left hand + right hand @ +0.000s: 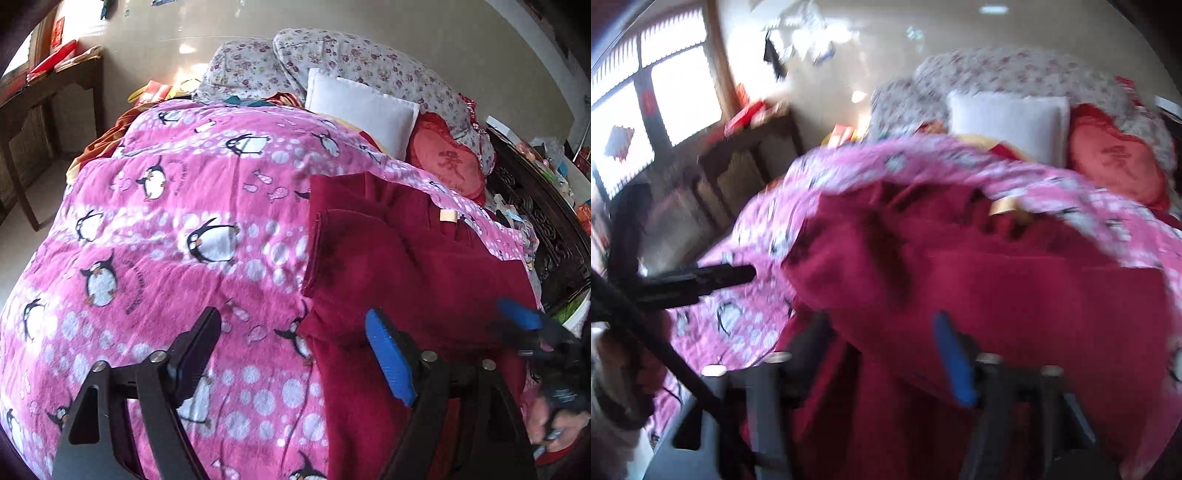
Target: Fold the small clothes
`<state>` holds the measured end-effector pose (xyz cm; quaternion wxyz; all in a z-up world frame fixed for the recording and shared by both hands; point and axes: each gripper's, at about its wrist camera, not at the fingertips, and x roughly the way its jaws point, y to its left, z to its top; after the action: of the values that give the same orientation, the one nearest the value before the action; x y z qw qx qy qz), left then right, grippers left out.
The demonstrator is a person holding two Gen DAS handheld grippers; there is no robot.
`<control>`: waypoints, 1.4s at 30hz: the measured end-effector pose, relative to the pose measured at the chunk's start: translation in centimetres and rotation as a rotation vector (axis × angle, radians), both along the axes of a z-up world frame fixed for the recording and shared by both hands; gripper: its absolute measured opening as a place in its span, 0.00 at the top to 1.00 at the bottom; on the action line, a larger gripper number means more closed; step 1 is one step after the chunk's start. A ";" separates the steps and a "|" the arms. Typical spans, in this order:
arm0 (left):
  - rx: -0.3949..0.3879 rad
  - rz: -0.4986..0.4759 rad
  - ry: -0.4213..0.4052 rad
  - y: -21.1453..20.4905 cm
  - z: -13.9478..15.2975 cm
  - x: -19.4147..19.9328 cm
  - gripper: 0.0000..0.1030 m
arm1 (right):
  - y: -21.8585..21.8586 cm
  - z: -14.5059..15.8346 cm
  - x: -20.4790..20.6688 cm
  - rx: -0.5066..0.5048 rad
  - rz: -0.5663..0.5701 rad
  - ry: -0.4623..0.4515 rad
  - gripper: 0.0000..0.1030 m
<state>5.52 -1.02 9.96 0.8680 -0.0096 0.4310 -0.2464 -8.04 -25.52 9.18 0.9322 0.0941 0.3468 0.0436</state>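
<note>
Dark red fleece garment [406,266] lies part-folded on the pink penguin-print quilt [177,221] for support; left hand-held gripper [295,350] gapes empty at its near edge; right hand-held gripper [882,354] likewise spread wide, holding nothing.

Dark red garment on the bed

The dark red garment [399,266] lies spread and partly folded, one layer doubled over another, with a small pale label [448,215] at its far edge; its near part drapes down, creased.

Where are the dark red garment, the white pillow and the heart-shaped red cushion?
Dark red garment [406,266]: left wrist view, middle of its folded cloth.
White pillow [360,107]: left wrist view, centre of its front face.
Heart-shaped red cushion [447,162]: left wrist view, on its embroidered face.
</note>
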 end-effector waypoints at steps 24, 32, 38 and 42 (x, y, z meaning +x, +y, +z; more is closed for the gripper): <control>0.096 0.010 -0.170 -8.0 2.3 3.5 0.98 | -17.8 0.3 -5.2 0.037 -0.511 -0.065 0.91; 0.075 0.029 -0.057 -5.9 -1.3 3.8 0.44 | -17.8 -1.0 -6.2 -0.045 -0.542 0.003 0.62; 0.049 -0.001 -0.101 -5.5 -0.6 2.4 0.25 | -12.9 2.4 -8.7 -0.054 -0.350 -0.068 0.46; 0.110 -0.036 -0.056 -7.4 -2.2 2.4 0.26 | -9.9 -0.9 -8.3 -0.145 -0.289 0.054 0.69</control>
<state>7.92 -8.42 7.76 0.8743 0.0528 0.4196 -0.2382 -16.38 -35.46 8.31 0.9234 0.0765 0.3568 -0.1188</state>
